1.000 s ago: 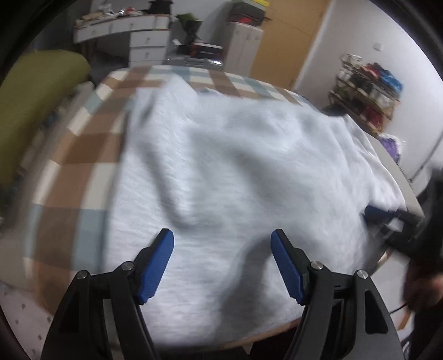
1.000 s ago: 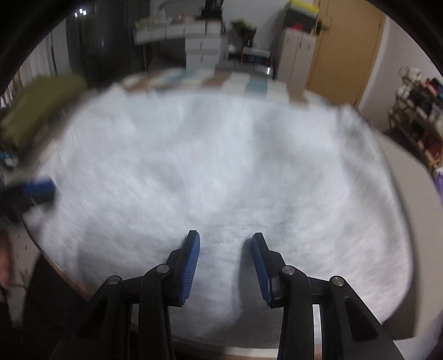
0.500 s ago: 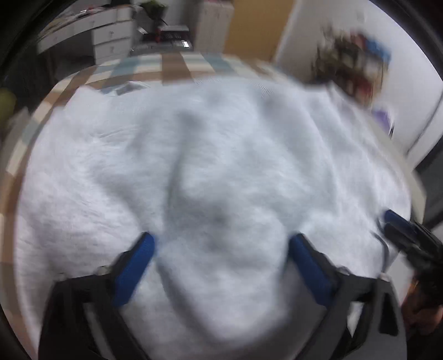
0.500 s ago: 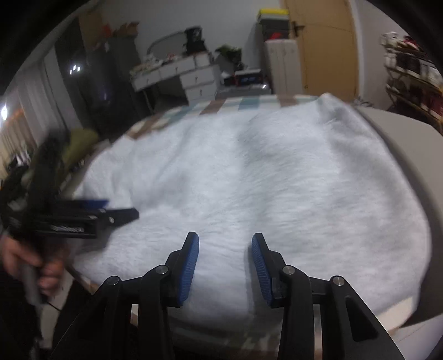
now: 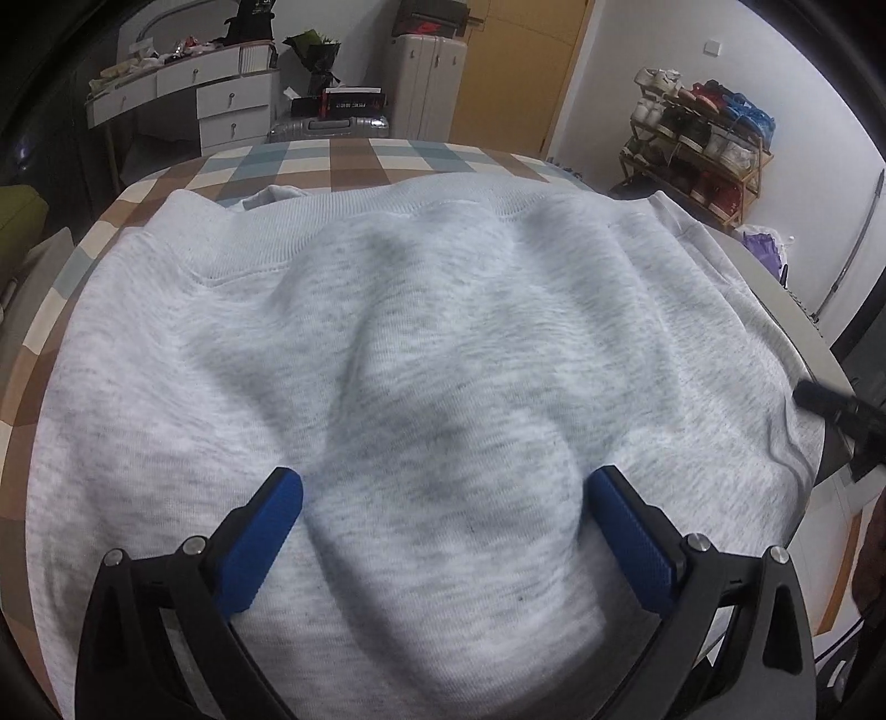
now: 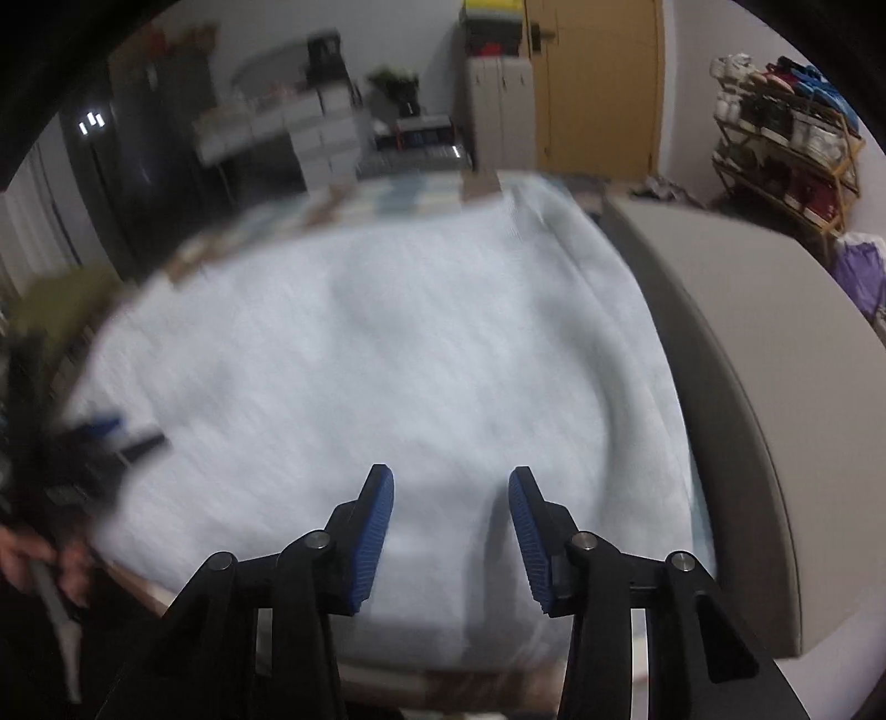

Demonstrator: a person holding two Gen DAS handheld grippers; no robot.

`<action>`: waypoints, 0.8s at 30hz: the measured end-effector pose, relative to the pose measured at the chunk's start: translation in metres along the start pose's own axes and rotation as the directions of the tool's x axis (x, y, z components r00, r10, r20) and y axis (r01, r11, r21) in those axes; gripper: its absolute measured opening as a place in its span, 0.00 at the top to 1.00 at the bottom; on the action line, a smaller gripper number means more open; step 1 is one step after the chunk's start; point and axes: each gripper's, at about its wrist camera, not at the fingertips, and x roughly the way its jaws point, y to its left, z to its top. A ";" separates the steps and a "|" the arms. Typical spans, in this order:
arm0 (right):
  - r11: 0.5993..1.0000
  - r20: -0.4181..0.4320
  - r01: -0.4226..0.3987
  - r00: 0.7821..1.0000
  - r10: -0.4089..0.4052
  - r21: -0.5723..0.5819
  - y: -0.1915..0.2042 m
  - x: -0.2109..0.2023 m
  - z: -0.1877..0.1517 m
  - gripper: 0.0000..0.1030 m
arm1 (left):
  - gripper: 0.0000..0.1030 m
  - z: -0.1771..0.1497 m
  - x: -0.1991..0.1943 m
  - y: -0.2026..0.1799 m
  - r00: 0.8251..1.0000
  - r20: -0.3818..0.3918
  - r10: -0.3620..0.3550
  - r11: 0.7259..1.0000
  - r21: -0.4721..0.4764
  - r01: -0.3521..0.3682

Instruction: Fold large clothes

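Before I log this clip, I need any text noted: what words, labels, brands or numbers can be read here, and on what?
None can be read for certain.
Black box beside the white drawers: a strip of pale print, too small to read.
Dark item on the desk top: pale characters cut off at the picture's edge, unreadable.
Grey sweatshirt: no print or tag showing.
Right wrist view: too blurred for any text.

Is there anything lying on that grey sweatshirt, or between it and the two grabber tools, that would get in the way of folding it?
Nothing visible does. The grey sweatshirt lies spread over the checked cloth with nothing on top of it. The left gripper has just been opening, its fingers pressing into the fabric. The right gripper is open over the near edge.
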 end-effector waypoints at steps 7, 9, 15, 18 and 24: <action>0.995 -0.100 0.070 0.992 -0.077 -0.071 0.022 0.068 0.006 0.82 | 0.01 -0.002 -0.001 -0.001 1.000 0.031 -0.006 1.000 0.017 0.006; 0.992 -0.094 0.092 0.990 -0.101 -0.090 0.025 0.070 0.001 0.81 | 0.01 -0.002 -0.001 0.000 0.999 0.034 -0.017 1.000 0.027 0.016; 1.000 -0.039 0.019 0.999 -0.019 0.020 0.013 0.056 0.029 0.80 | 0.01 -0.004 -0.002 0.000 0.998 0.062 -0.032 0.999 0.036 0.030; 0.999 0.011 0.028 1.000 -0.028 0.034 0.002 0.062 0.063 0.74 | 0.01 -0.005 -0.002 -0.001 0.997 0.072 -0.032 0.999 0.036 0.030; 0.998 -0.167 0.059 0.984 -0.055 0.019 -0.004 0.148 0.077 0.74 | 0.01 -0.005 -0.002 -0.001 0.996 0.079 -0.032 0.999 0.038 0.029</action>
